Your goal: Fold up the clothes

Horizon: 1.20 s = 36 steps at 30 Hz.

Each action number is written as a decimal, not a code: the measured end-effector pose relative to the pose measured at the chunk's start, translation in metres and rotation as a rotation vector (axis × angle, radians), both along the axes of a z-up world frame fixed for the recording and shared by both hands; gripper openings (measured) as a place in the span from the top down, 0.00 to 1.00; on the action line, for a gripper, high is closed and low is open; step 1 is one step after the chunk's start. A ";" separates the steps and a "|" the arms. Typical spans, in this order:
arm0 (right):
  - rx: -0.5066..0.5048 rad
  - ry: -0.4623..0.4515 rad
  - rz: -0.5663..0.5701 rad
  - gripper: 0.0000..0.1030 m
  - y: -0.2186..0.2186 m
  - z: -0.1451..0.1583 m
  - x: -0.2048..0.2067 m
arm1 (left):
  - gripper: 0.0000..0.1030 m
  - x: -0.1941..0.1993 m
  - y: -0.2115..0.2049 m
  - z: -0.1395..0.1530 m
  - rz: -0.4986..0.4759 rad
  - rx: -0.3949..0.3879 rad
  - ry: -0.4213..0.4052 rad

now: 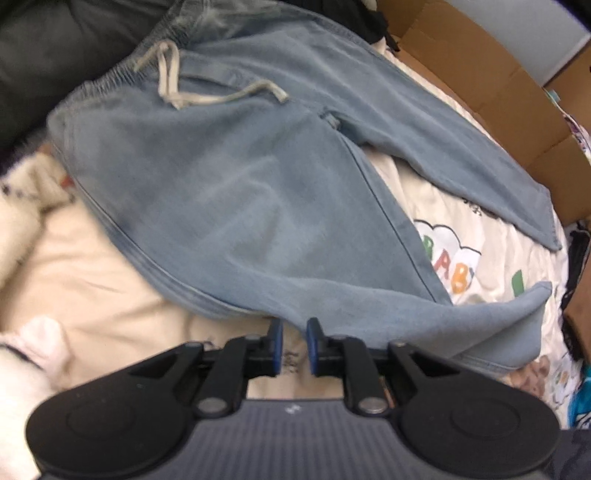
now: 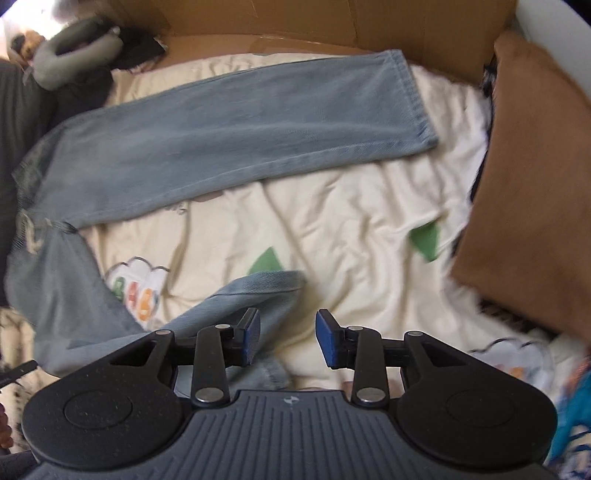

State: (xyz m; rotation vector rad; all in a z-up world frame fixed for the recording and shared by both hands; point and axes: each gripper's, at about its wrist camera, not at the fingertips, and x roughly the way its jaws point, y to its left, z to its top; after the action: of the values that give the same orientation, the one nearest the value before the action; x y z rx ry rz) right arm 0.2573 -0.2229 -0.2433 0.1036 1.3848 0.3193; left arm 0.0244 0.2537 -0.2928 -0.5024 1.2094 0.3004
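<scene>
Light blue jeans [image 1: 229, 192] with a pale drawstring [image 1: 170, 77] lie spread on a cream printed blanket [image 1: 92, 280]. Their waist is at the upper left of the left wrist view. One leg [image 2: 240, 122] stretches flat across the blanket. The other leg bends back, and its cuff [image 2: 266, 288] lies crumpled near me. My left gripper [image 1: 294, 347] hovers at the near edge of the jeans. Its jaws stand a little apart, and only blanket shows between them. My right gripper [image 2: 288, 339] is open over the blanket, with its left finger [image 2: 251, 332] above the crumpled cuff.
A cardboard wall [image 2: 332, 22] borders the far side. A brown cushion [image 2: 528, 206] leans at the right. Dark clothes and a grey plush [image 2: 74, 48] lie at the far left. White fluffy fabric [image 1: 22, 369] sits at the left, and teal fabric [image 2: 576, 413] at the right edge.
</scene>
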 end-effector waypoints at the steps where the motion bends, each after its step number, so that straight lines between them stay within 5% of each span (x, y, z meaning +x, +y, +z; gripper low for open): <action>1: 0.020 -0.006 -0.006 0.61 -0.002 -0.008 -0.006 | 0.86 0.002 0.004 0.004 -0.001 0.011 0.000; 10: 0.135 -0.023 -0.080 0.61 -0.019 -0.082 -0.057 | 0.83 0.024 0.035 0.029 -0.018 0.121 0.006; 16: 0.152 -0.070 -0.115 0.60 -0.018 -0.117 -0.086 | 0.79 0.022 0.034 0.026 -0.015 0.127 0.013; 28: 0.228 -0.030 -0.213 0.48 -0.020 -0.152 -0.111 | 0.73 0.003 0.025 -0.005 0.038 0.085 0.055; 36: 0.159 -0.096 -0.137 0.44 0.007 -0.156 -0.106 | 0.72 0.001 0.020 -0.014 0.038 0.089 0.077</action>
State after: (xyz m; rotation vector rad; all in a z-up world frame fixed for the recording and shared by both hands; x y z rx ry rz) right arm 0.1512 -0.2162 -0.3996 0.3095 1.2498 0.3153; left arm 0.0256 0.2740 -0.3070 -0.4398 1.2568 0.4072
